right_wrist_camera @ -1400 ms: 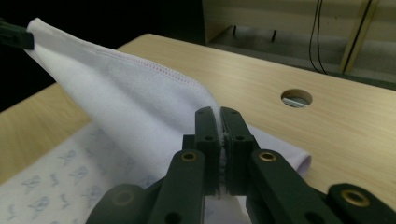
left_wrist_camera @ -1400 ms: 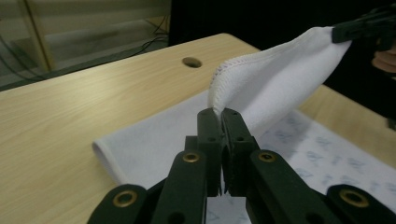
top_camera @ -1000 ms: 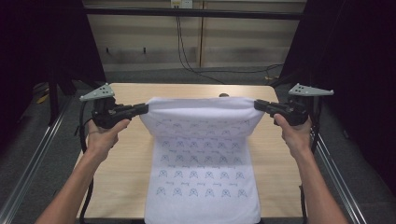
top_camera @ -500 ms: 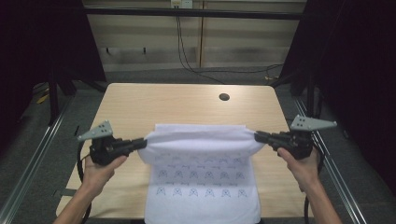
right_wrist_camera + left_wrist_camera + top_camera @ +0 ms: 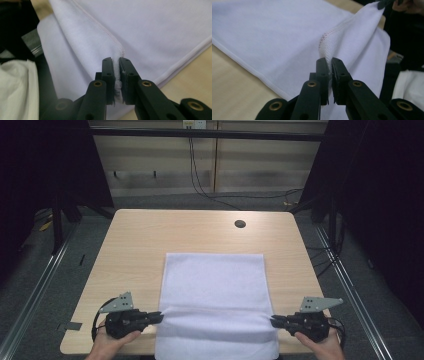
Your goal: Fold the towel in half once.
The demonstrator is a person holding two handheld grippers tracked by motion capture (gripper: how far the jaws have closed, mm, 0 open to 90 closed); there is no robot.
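Now, at the near table edge, the left gripper (image 5: 159,316) and right gripper (image 5: 273,321) each pinch a corner of the white rectangular cloth towel (image 5: 215,285), jaws having just eased slightly, the far half having been drawn back over the pale wooden table (image 5: 140,240), completing the fold.

The cloth (image 5: 215,295) lies on the table (image 5: 135,245), its near end overhanging the front edge
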